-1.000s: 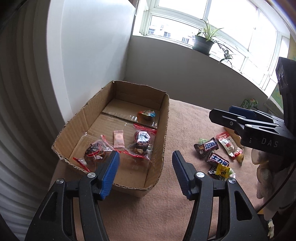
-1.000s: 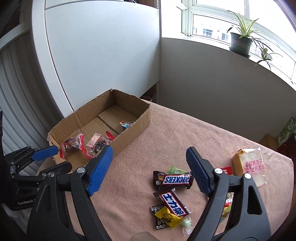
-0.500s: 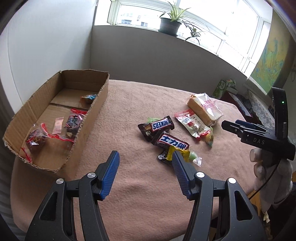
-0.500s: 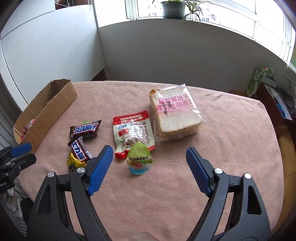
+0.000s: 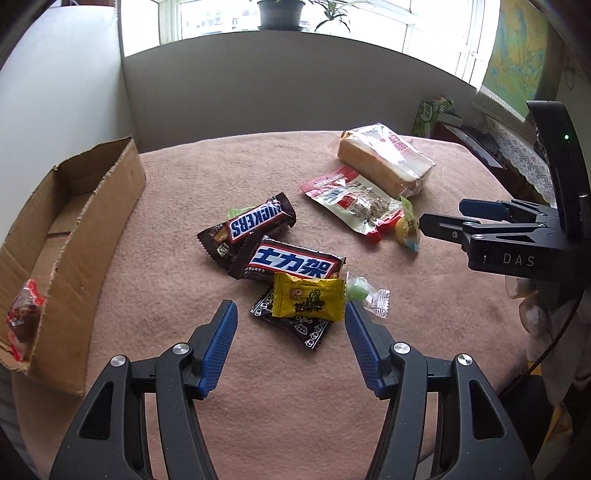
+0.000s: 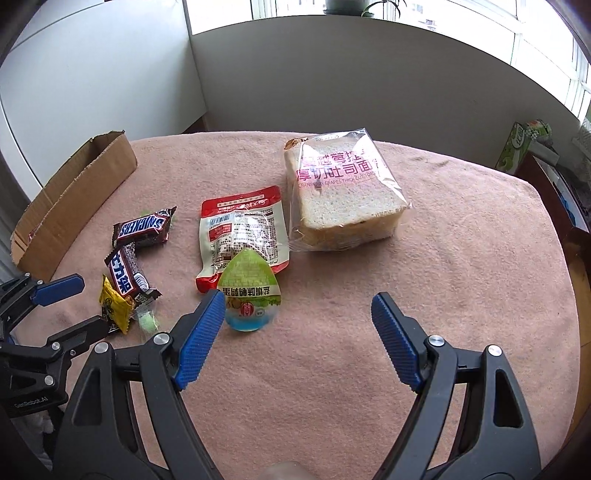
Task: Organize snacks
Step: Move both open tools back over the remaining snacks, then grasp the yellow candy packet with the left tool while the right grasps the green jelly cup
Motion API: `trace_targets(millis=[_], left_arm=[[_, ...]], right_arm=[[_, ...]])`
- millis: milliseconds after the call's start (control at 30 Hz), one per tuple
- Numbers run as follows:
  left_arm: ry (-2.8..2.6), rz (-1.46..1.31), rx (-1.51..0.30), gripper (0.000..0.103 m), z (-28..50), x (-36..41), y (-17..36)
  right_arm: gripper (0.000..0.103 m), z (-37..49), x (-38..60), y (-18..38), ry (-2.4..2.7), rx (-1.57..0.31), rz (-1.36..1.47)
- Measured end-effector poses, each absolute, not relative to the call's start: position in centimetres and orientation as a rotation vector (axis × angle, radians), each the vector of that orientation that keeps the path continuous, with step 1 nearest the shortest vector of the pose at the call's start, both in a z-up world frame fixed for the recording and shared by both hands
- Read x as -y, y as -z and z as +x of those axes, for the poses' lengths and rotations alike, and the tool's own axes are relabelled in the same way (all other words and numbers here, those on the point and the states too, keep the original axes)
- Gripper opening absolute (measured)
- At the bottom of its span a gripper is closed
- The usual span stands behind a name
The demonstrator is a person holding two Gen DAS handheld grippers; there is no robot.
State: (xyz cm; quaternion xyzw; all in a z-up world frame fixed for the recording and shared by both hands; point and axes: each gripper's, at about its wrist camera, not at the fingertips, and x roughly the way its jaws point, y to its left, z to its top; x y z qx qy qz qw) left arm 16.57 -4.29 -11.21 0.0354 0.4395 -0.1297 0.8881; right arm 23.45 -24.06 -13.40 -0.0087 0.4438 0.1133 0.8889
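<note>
Loose snacks lie on a pink cloth table (image 5: 184,177). In the left wrist view my left gripper (image 5: 289,308) hangs open just short of a yellow candy (image 5: 308,303), which rests on a dark packet (image 5: 295,326) beside a green sweet (image 5: 360,291). Two Snickers bars (image 5: 255,221) (image 5: 291,263) lie beyond. My right gripper (image 6: 299,299) is open, its left finger beside an egg-shaped jelly cup (image 6: 251,291). Further off are a red-white pouch (image 6: 243,229) and bagged bread (image 6: 340,195). Nothing is gripped. The cardboard box (image 5: 74,240) stands at the left.
A red-banded bagged snack (image 5: 24,317) lies in the box's near corner. A green carton (image 6: 524,146) and dark furniture stand past the table's right edge. A low wall with a potted plant (image 5: 280,13) on its sill runs behind.
Both views have swung right from the box to the snack pile and come closer to the table. Both grippers' jaws look as wide as before.
</note>
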Motion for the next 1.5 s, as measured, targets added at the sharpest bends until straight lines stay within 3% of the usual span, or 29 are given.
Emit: trace_targets(millis=[467, 600, 700, 867, 900, 1333, 1433, 1500], left_arm=[[0.262, 0.142, -0.913, 0.060, 17.9, 5.9, 12.6], [0.265, 0.133, -0.912, 0.047, 17.9, 5.6, 12.6], [0.272, 0.126, -0.910, 0.039, 17.8, 5.6, 12.6], [0.279, 0.103, -0.905, 0.036, 17.6, 5.2, 12.6], [0.282, 0.094, -0.902, 0.035, 17.5, 5.1, 12.6], [0.289, 0.057, -0.893, 0.035, 16.4, 3.5, 12.9], [0.285, 0.036, -0.891, 0.024, 16.1, 3.1, 12.8], [0.284, 0.028, -0.888, 0.023, 15.9, 2.9, 12.8]], right_arm=[[0.084, 24.8, 23.2, 14.2, -0.244, -0.943, -0.042], [0.082, 24.8, 23.1, 14.4, -0.246, -0.951, -0.044], [0.063, 24.8, 22.8, 14.7, -0.264, -0.970, -0.047], [0.031, 24.8, 22.2, 15.1, -0.276, -0.981, -0.063], [0.029, 24.8, 22.2, 15.2, -0.278, -0.981, -0.064], [0.028, 24.5, 22.5, 15.0, -0.271, -0.972, -0.054], [0.028, 24.3, 22.5, 15.0, -0.268, -0.968, -0.061], [0.027, 24.2, 22.5, 15.0, -0.266, -0.967, -0.066]])
